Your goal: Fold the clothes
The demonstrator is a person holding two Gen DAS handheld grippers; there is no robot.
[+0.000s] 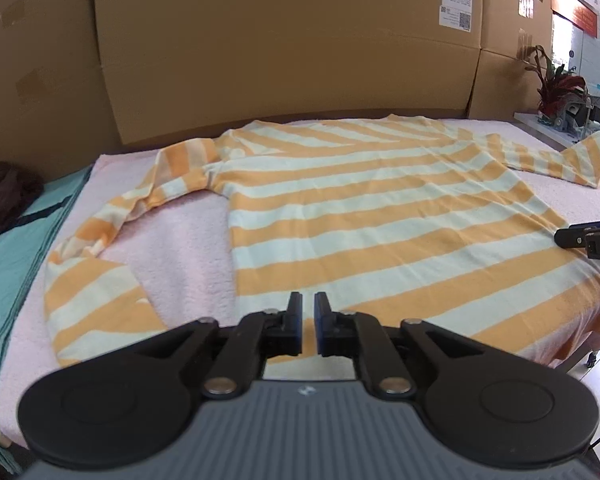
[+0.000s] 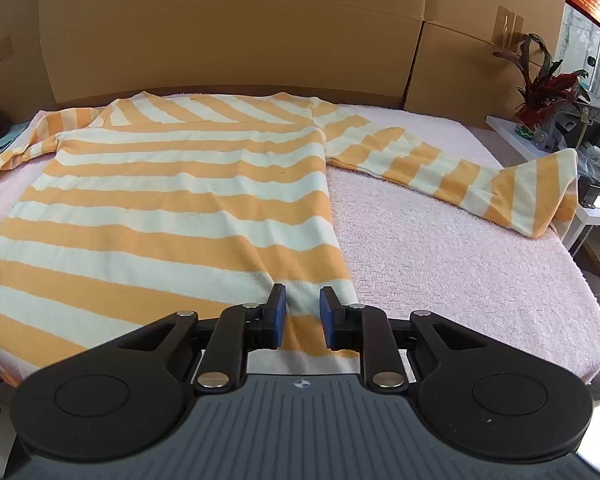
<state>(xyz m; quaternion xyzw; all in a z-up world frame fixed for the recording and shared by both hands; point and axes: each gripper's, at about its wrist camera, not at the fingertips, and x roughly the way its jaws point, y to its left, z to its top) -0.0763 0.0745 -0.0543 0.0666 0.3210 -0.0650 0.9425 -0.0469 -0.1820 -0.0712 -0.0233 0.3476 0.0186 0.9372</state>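
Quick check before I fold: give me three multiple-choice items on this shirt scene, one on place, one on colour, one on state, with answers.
1. Where is the potted plant?
A. far right, beside the boxes
B. on the shirt
C. near left corner

2. The shirt has stripes of which colours?
A. blue and grey
B. orange and pale cream
C. red and black

3. How does the shirt lie?
A. folded in half
B. spread flat, sleeves out
C. bunched in a heap

Answers: 1 A, it stands right of the cardboard boxes. 2 B, those bands alternate across it. 3 B, the body is flat on the pink towel with both sleeves extended.
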